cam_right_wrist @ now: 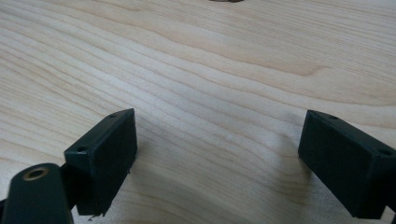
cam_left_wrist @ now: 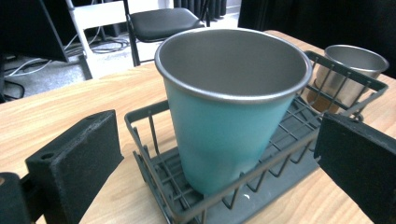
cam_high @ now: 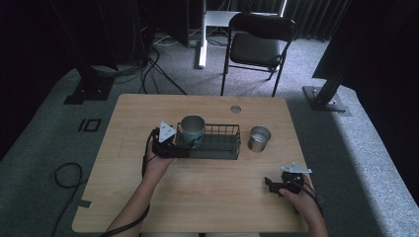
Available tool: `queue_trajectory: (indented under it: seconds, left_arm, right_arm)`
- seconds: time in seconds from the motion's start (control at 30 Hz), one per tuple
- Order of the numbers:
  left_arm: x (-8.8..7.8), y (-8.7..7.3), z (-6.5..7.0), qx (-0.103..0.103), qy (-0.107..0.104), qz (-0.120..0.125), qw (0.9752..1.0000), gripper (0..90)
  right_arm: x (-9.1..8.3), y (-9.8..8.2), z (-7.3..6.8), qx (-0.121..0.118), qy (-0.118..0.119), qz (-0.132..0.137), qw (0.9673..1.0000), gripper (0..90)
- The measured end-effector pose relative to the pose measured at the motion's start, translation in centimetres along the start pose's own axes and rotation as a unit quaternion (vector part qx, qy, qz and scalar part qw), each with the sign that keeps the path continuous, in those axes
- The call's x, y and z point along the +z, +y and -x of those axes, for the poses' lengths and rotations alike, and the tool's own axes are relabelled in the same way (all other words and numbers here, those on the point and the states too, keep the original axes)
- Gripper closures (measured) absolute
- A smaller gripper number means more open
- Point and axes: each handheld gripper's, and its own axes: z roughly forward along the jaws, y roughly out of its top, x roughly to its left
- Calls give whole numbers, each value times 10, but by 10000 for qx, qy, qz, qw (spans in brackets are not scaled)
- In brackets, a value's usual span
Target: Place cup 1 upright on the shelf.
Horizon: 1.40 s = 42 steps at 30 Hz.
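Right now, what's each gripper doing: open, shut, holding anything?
Left gripper: open, jaws either side of the teal metal cup in the dark wire basket, not gripping.
Right gripper: open, empty, over the wooden table.

We see a teal cup (cam_high: 192, 130) with a bare metal inside and rim, standing upright, mouth up, in the left end of a dark wire basket (cam_high: 222, 147). In the left gripper view the teal cup (cam_left_wrist: 231, 112) tapers toward its base and rests on the basket's grid floor, close to the basket's (cam_left_wrist: 154, 140) near-left corner. The basket is long and low, lying flat near the middle of the table with its long side running left to right. The rest of its floor is bare.
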Motion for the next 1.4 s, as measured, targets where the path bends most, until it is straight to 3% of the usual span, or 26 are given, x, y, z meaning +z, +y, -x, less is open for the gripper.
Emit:
queue_trajectory:
  seconds: [0.33, 1.07, 1.4]
  left_arm:
    - [-18, -11, -6, -46, -21, 44, 10000, 13]
    - [-40, -60, -19, -67, 91, -493, 9987, 13]
    - [-50, -77, -27, -241, 170, -660, 9974, 13]
  right_arm:
    - [0, 0, 0, -6, 0, -1, 10000, 113]
    - [0, 0, 0, -6, -2, -4, 10000, 113]
    - [0, 0, 0, -9, -1, -2, 10000, 113]
